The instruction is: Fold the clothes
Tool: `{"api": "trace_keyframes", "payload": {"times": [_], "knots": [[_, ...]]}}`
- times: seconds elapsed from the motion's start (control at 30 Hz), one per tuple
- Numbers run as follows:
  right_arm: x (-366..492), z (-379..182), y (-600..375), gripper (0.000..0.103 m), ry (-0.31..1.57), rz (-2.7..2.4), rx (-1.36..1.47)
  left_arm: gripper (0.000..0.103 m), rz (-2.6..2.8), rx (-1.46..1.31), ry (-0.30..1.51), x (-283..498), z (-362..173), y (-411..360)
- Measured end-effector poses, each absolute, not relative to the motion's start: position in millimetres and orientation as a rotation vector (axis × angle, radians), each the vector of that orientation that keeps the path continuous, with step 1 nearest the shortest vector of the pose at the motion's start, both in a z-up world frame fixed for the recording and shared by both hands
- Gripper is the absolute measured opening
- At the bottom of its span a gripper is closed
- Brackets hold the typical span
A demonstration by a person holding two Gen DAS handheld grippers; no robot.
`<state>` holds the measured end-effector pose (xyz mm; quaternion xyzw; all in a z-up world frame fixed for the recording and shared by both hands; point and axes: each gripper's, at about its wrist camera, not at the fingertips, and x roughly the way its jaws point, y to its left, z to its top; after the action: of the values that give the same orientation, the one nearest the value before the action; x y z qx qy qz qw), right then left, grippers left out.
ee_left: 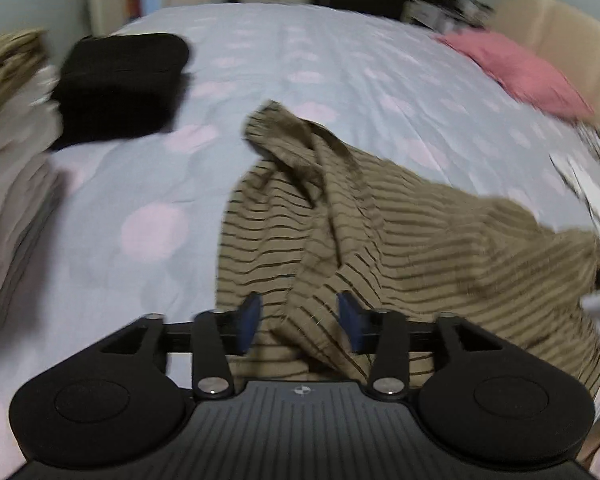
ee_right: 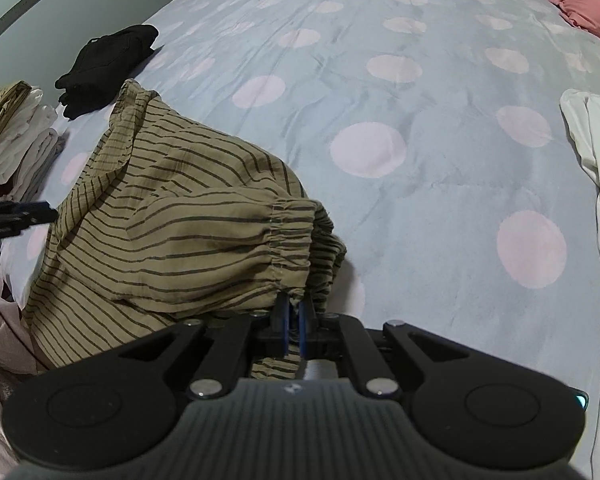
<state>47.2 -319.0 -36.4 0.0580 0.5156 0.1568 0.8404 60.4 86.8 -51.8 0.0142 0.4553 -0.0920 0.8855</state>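
We hold the striped olive garment (ee_right: pixel 172 240) over the bed (ee_right: pixel 420 200), whose pale blue cover carries pink dots. Our right claw (ee_right: pixel 295 320) has its blue pads pressed together on the gathered elastic edge of the garment, pinching the cloth. Our left claw (ee_left: pixel 300 320) stands with its fingers (ee_left: pixel 252 312) spread apart, a fold of the garment lying between them without being clamped; in the right wrist view it shows at the far left edge (ee_right: pixel 16 216), just beside the cloth. A folded black garment (ee_left: pixel 120 84) lies farther up the bed, beside a stack of folded whites (ee_right: pixel 24 140) with another striped piece on top. A pink pillow (ee_left: pixel 516 72) sits at the far right.
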Motion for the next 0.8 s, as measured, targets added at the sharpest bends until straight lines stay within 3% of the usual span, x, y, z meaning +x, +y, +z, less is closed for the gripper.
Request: {"api": "trace_keyframes", "payload": {"times": [0.07,0.2,0.5,0.8], "knots": [[46.9,-37.0,-319.5,0.006,1.091,0.329,0.125,0.043,-0.201,0.046,0.981,67.6,-64.3,87.1],[45.1,-35.4,-320.9,0.006,1.084,0.329,0.127,0.002,-0.228,-0.018,1.037,65.4,-79.8,91.7],[27.5,-7.7,-324.1,0.005,1.014,0.400,0.151,0.000,-0.130,-0.211,0.825,20.3,-7.5,128.7],[-2.1,-13.3,-314.1,0.005,1.062,0.464,0.113,0.000,-0.097,-0.208,0.887,-20.6,-0.8,141.2]]}}
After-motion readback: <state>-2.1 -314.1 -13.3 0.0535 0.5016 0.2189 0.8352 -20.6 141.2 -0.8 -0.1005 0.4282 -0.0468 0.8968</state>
